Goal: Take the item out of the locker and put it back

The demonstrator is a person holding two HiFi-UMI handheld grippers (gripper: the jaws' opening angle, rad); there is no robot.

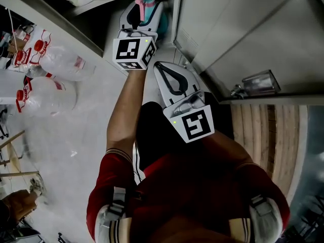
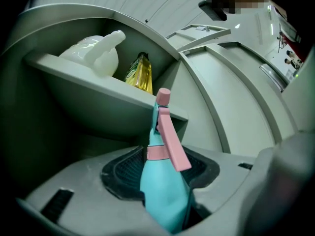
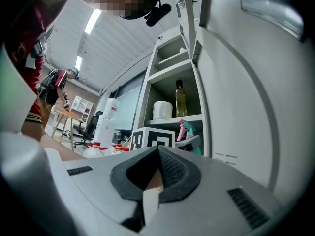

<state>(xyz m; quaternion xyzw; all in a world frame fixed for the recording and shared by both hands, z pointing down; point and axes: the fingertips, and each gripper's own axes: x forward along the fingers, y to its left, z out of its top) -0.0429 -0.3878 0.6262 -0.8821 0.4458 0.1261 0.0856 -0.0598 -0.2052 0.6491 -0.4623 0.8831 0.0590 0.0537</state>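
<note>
A teal spray bottle (image 2: 165,191) with a pink trigger stands upright between the jaws of my left gripper (image 2: 162,166), which is shut on its body. In the head view the left gripper (image 1: 142,14) holds the spray bottle (image 1: 148,5) at the mouth of the locker's lower compartment (image 1: 101,32), under the shelf (image 2: 98,82). My right gripper (image 1: 161,66) hangs back near the person's knee, shut with nothing in it. In its own view the right gripper (image 3: 157,151) has its pads meeting at the tip, and the spray bottle (image 3: 189,131) shows in front of the locker.
On the shelf above sit a white bag (image 2: 96,53) and a yellow bottle (image 2: 140,73). The locker door (image 1: 243,29) stands open to the right, with a handle (image 1: 258,82). Large clear water bottles (image 1: 55,59) lie on the floor at left. Wooden slats (image 1: 263,135) are at right.
</note>
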